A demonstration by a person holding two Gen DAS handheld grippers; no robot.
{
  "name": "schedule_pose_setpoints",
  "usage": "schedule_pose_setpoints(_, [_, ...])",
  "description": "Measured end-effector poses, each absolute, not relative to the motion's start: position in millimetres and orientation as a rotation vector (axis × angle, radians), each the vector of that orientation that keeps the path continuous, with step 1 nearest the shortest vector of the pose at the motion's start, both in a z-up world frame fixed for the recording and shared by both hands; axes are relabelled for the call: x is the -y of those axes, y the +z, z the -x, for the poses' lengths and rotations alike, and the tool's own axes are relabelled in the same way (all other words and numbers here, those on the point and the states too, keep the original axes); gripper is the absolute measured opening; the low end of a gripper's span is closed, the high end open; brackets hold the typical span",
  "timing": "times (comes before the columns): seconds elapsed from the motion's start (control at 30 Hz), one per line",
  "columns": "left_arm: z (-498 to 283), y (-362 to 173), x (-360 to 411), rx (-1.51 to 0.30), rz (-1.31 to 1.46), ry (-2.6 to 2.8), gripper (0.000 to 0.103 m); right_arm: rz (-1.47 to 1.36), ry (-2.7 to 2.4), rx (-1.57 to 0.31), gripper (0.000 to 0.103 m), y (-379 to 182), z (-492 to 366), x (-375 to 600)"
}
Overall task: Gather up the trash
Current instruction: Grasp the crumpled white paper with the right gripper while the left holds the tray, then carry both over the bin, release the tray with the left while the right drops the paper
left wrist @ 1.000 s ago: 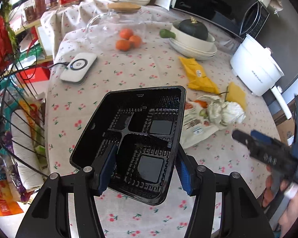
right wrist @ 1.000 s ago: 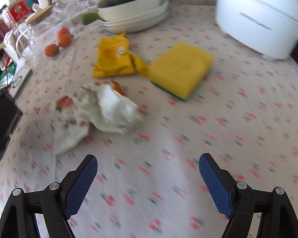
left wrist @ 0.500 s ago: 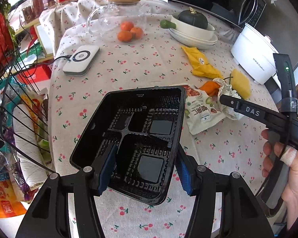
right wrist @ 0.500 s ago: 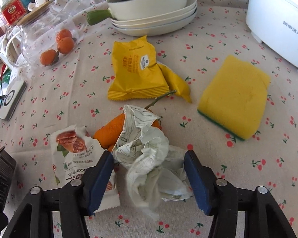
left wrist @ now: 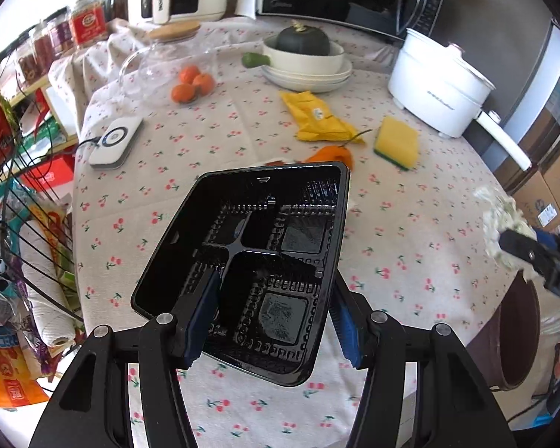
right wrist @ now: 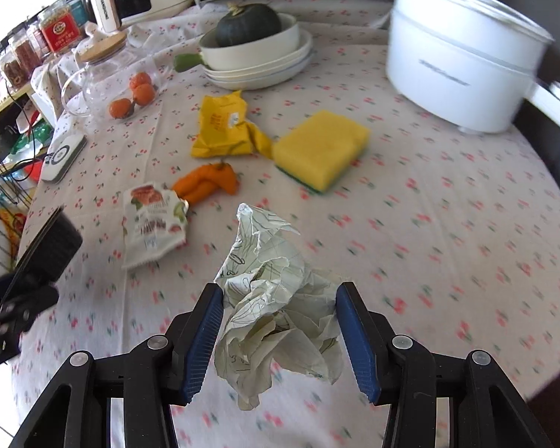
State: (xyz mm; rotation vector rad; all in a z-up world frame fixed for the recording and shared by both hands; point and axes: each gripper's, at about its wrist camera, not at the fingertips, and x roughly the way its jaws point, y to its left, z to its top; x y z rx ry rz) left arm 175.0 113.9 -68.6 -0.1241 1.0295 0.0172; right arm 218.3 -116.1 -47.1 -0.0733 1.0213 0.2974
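My left gripper (left wrist: 272, 317) is shut on a black plastic food tray (left wrist: 250, 261) and holds it above the table. My right gripper (right wrist: 280, 332) is shut on a crumpled white paper wrapper (right wrist: 276, 313), lifted off the table; it also shows at the right edge of the left wrist view (left wrist: 504, 231). On the tablecloth lie a yellow snack packet (right wrist: 224, 127), a torn white snack wrapper (right wrist: 153, 220) and an orange pepper (right wrist: 209, 183). A brown bin (left wrist: 519, 332) stands beside the table under the right gripper.
A yellow sponge (right wrist: 321, 149), a white electric pot (right wrist: 463, 63), stacked white bowls with a dark squash (right wrist: 250, 48), a glass jar with oranges (right wrist: 130, 86) and a white charger pad (left wrist: 115, 142) stand on the table. A wire rack (left wrist: 15, 205) stands left.
My right gripper closed on the crumpled paper, lifted it off the table and carried it back to the right, over the bin. The left gripper kept holding the tray.
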Motion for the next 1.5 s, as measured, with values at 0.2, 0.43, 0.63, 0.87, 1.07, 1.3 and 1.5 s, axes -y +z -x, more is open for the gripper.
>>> schedule_pose_setpoints(0.2, [-160.6,-54.2,-75.7,-1.005,0.105,-0.032,0.06,0.109,0.22,-1.006,0.055,-32.7,-169.7,167.4])
schedule_pose_setpoints(0.43, [-145.4,-48.5,-17.6,-0.988,0.027,-0.125,0.06,0.089,0.159,-0.997,0.055,-32.6,-129.6,215.0])
schedule_pose_setpoints(0.63, [-139.8,-54.0,41.2,-0.999,-0.055,-0.231,0.06,0.002,0.13,-1.007,0.055,-28.2,-105.2,265.9])
schedule_pose_setpoints(0.87, [-134.2,-65.2,119.1,-1.022,-0.121,-0.357,0.06,-0.064,0.021,-1.04,0.056,-38.2,-82.4,335.3])
schedule_pose_setpoints(1.07, [-122.0,-79.3,187.0,-1.042,-0.178,-0.463,0.06,-0.112,-0.041,-1.055,0.056,-42.3,-60.4,382.9])
schedule_pose_setpoints(1.3, [-106.6,-98.2,244.5,-1.041,-0.263,-0.538,0.06,-0.123,-0.089,-1.076,0.057,-52.3,-34.4,418.3])
schedule_pose_setpoints(1.5, [-100.3,-111.0,268.6,-1.06,-0.272,-0.596,0.06,-0.124,-0.121,-1.098,0.057,-60.5,-19.5,439.7])
